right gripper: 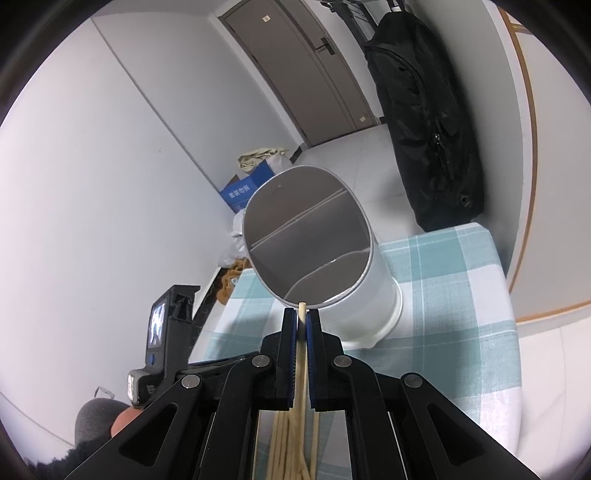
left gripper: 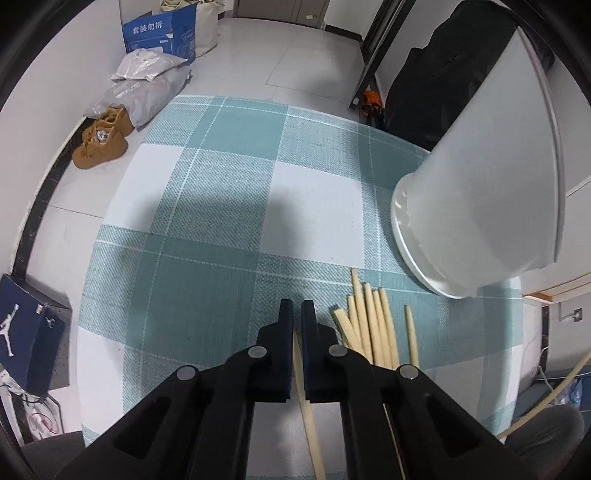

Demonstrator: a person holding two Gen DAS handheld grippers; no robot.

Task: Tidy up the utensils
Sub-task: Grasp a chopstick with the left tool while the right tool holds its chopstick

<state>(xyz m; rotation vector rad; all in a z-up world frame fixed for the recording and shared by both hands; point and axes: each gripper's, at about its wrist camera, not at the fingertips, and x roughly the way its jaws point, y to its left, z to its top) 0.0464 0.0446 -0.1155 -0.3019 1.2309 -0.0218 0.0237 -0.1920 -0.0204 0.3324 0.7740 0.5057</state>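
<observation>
A white utensil holder stands on the checked tablecloth at the right; its mouth shows divided compartments with nothing in them. Several pale chopsticks lie bunched on the cloth in front of the holder, and one more chopstick lies apart to their right. My left gripper points steeply down just left of the bunch, shut on a single chopstick that runs back between its fingers. My right gripper is shut on another chopstick, whose tip sits at the near rim of the holder.
The teal and white tablecloth covers a small table with floor beyond its left and far edges. On the floor lie brown shoes, grey bags and a blue box. A black bag leans against the wall behind the table.
</observation>
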